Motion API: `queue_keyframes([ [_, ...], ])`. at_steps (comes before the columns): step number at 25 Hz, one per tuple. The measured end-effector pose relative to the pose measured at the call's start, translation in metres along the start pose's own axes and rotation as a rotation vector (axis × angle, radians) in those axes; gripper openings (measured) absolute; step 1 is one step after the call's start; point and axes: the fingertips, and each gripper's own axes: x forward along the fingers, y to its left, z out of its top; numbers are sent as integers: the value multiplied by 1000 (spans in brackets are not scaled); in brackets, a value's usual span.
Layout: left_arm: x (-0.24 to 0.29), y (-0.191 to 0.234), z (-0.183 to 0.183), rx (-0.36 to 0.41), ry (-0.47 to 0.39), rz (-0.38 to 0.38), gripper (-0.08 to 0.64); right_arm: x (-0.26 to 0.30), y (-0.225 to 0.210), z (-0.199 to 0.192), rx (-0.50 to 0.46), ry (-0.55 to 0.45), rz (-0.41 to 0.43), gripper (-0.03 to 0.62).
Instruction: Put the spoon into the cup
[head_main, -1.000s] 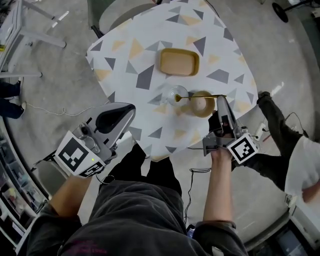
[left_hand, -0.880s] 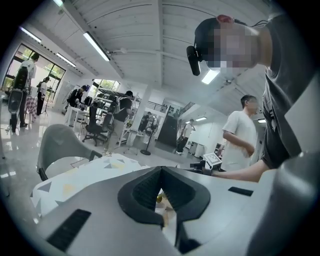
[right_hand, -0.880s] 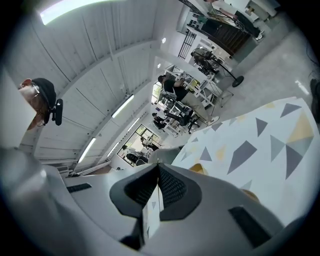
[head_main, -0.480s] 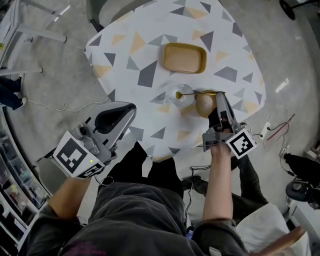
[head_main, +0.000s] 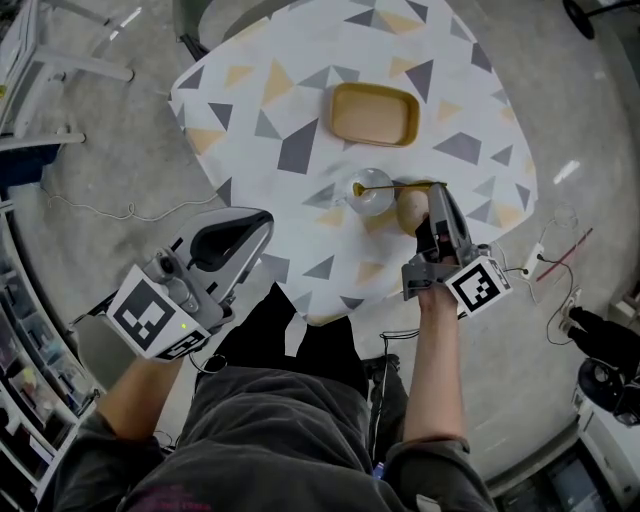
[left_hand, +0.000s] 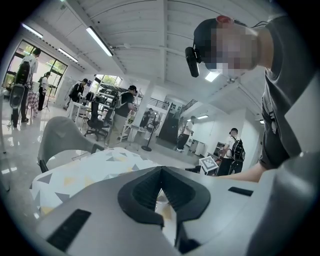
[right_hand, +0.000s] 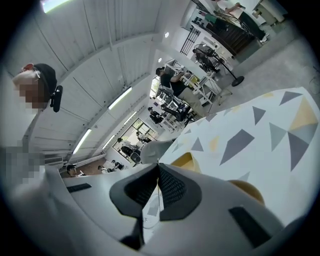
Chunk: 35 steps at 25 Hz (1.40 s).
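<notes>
Grey plastic comes nearest: the left gripper (head_main: 258, 218) hangs off the near edge of the surface (head_main: 300, 225), its jaws together on nothing, well apart from the task's things. Further in, the right gripper (head_main: 437, 190) has its jaws clamped on the handle end of the gold spoon (head_main: 398, 186); its own view shows only a thin edge between them. From those jaws the spoon runs about level to the left, past a tan bowl (head_main: 408, 212). Its bowl end sits at the mouth of the clear glass cup (head_main: 372, 200); whether it touches the glass I cannot tell. The right hand is therefore the one placed to act, probably dipping the tip in, then letting go. Beyond stands a yellow tray (head_main: 375, 113).
</notes>
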Motion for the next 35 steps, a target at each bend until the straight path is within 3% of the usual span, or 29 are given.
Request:
queue_keyframes([
  [9, 2, 2, 7, 15, -40, -2, 15, -1, -12, -24, -48, 44, -99, 23],
  [15, 0, 4, -2, -7, 5, -6, 15, 1, -15, -26, -51, 50, -109, 23],
  [22, 5, 5, 10, 11, -36, -10, 15, 4, -13, -33, -111, 76, -104, 23],
  [33, 3, 2, 24, 23, -51, -18, 15, 5, -13, -35, -64, 117, -128, 26],
  [35, 2, 2, 27, 25, -55, -19, 15, 5, -12, -37, -63, 129, -128, 52],
])
